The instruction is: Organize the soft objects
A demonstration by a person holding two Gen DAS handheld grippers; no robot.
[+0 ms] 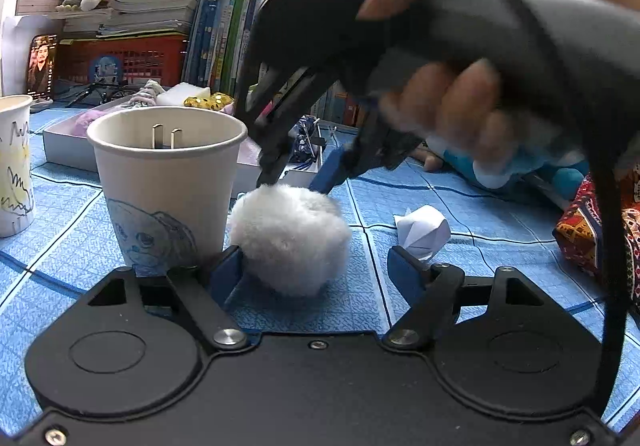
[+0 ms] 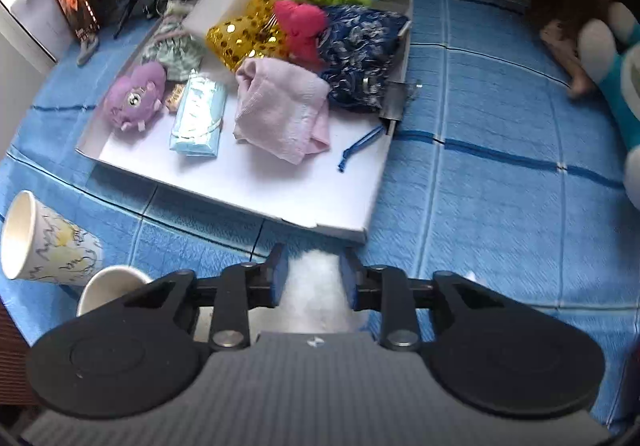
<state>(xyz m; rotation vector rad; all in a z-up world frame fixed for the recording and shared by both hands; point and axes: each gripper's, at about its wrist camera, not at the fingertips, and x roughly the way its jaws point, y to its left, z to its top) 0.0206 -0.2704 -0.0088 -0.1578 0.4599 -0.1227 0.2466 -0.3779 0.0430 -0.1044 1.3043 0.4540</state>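
The white fluffy ball (image 1: 290,238) lies on the blue cloth of the bench (image 1: 500,213), just beside the paper cup (image 1: 164,181). The right gripper (image 1: 296,181) points down at its top, fingers apart around it, not pressing. The left gripper (image 1: 316,270) is spread wide, holding nothing, near the ball.

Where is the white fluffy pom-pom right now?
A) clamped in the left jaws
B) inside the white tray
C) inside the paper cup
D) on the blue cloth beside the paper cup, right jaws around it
D: the left wrist view shows the white pom-pom lying on the blue cloth next to the paper cup, with the right gripper coming down over its top; the white tray sits further back.
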